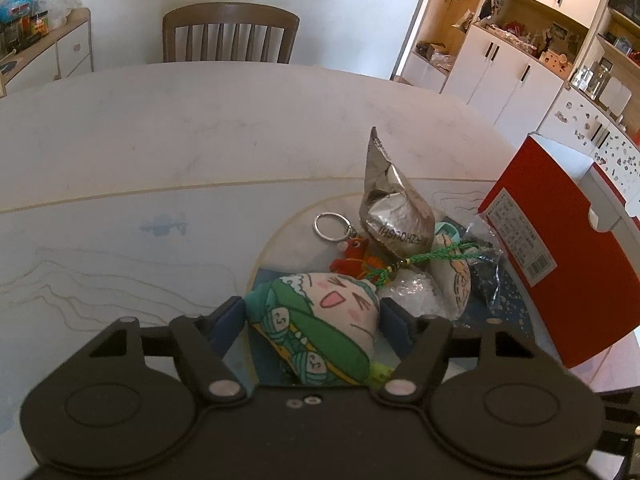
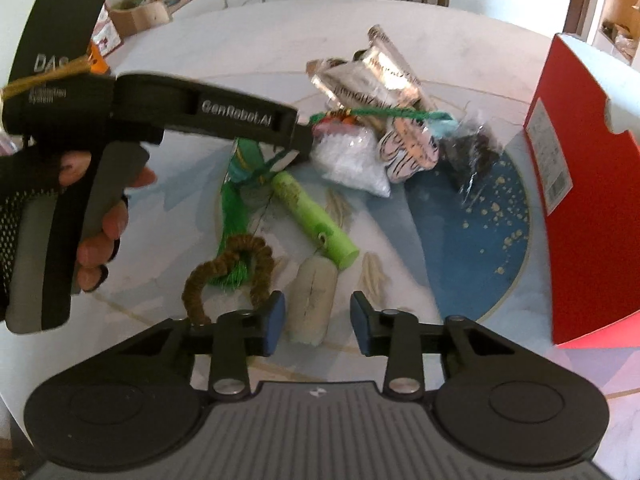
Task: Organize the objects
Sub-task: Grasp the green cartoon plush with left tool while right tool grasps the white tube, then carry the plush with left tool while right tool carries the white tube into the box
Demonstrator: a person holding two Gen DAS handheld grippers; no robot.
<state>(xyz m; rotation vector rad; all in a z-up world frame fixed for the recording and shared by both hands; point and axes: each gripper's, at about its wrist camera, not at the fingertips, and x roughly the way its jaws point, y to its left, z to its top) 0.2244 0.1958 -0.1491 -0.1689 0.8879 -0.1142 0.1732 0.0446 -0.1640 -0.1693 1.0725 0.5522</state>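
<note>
Two grippers were in play, each hand-held. The left gripper was clamped on a plush charm with a cartoon face and green trim, pads pressing its sides; its green braided cord trailed off to the right over the pile. In the right wrist view the left gripper showed from the side, held by a gloved hand over the middle of the bench, so the charm looked lifted rather than resting, though the height was hard to judge. The right gripper stood wide and empty, low near the front edge of the bench. Directly between its fingers, touching neither, lay a cream cylinder, long axis running roughly away from the camera, so the jaws already straddled its short dimension. Judgement: that cylinder was the right hand's natural next pick, needing a short push forward and a squeeze, no wrist turn. Just beyond it lay a green tube on a diagonal, and to the left a brown fuzzy loop over a green tassel. Farther back sat silver foil packets, a bag of white granules and a dark bag. A red box stood upright at the right edge, nearer the right hand than the left; likely the destination, but its opening was not visible. Risk: the cord snagging the pile as the charm moved.
</note>
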